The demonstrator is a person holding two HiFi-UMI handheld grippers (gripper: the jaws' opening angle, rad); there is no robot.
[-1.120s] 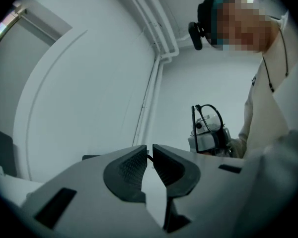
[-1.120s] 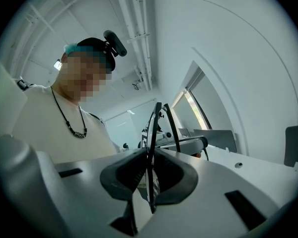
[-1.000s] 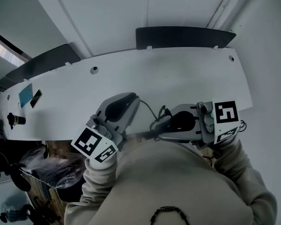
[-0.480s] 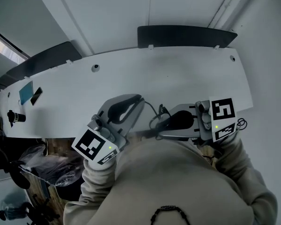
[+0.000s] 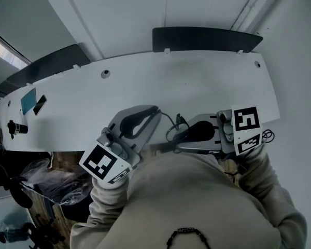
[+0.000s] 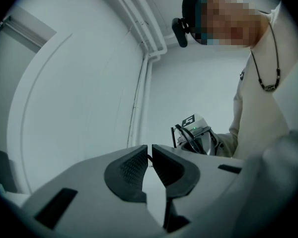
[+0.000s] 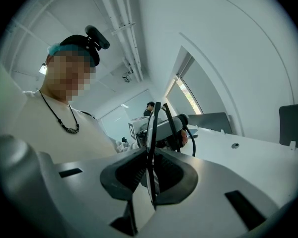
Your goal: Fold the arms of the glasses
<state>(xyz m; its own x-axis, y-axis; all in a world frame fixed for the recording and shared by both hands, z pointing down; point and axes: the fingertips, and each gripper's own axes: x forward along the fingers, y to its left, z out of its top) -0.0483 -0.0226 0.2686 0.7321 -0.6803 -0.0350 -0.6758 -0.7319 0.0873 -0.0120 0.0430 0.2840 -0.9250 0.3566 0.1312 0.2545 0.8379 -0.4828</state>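
Left gripper [image 6: 149,148] closed slightly since before, seemingly pinching arm tip [image 6: 149,159]; right gripper [image 7: 150,155] clamps thin black glasses [image 7: 155,119].

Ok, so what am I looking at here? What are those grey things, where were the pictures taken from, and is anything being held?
No robot here: a person holds a grey hand tool in each hand. The wide picture comes from a camera on the person's head, looking down at a white table. The other two come from cameras on the tools, looking along their tongs. The right tongs pinch a pair of glasses by the frame. The left tongs are almost shut on a thin dark sliver, probably a glasses arm.
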